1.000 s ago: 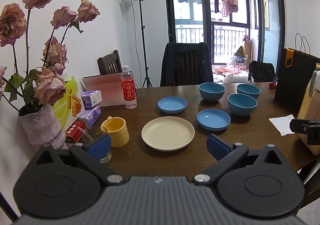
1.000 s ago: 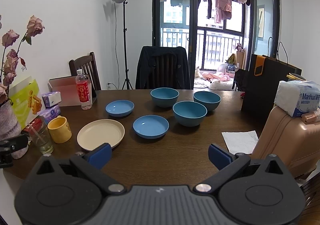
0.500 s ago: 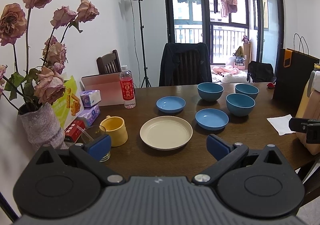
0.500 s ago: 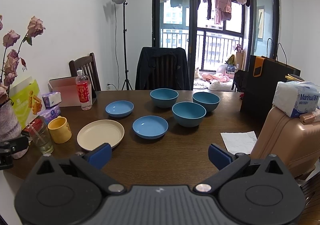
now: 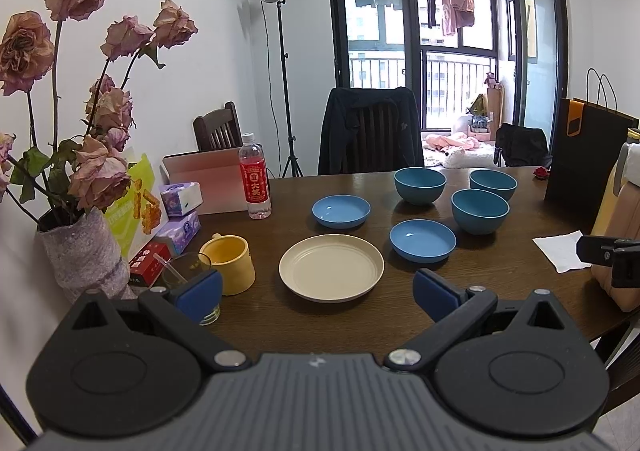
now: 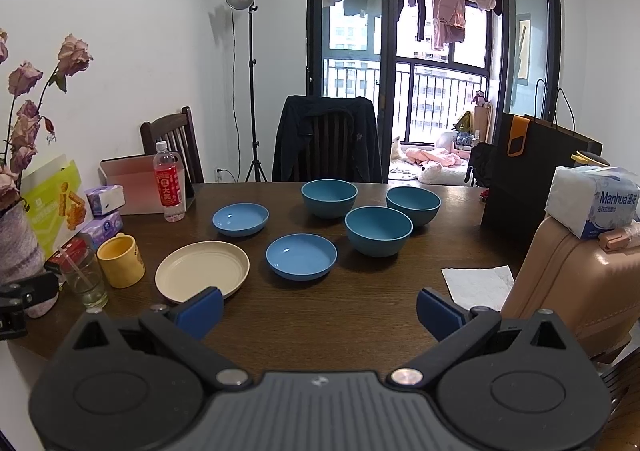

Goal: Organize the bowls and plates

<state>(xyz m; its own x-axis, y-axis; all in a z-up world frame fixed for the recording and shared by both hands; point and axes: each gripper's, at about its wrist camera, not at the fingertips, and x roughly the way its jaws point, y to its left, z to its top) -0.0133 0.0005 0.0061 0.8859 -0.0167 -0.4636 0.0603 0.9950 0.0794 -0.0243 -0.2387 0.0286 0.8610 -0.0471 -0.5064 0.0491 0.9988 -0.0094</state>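
Note:
A cream plate [image 5: 331,267] [image 6: 202,270] lies on the dark wooden table [image 5: 500,263]. Two shallow blue plates [image 5: 423,240] [image 5: 341,210] lie beyond it. Three deep blue bowls [image 5: 479,211] [image 5: 419,185] [image 5: 493,184] stand at the far right; they also show in the right wrist view [image 6: 378,231] [image 6: 329,198] [image 6: 413,205]. My left gripper [image 5: 316,293] is open and empty, held near the table's front edge before the cream plate. My right gripper [image 6: 319,310] is open and empty, in front of the near blue plate [image 6: 301,255].
A yellow mug [image 5: 228,264], a glass [image 5: 188,283], a vase of dried roses [image 5: 80,251], tissue boxes and a red-labelled bottle [image 5: 255,183] crowd the left side. A white napkin [image 6: 478,285], a black bag [image 6: 532,171] and a pink suitcase [image 6: 580,283] are on the right.
Both views have shifted slightly; the dishes sit a little further left in the left wrist view. Both grippers stay open and nothing on the table has moved.

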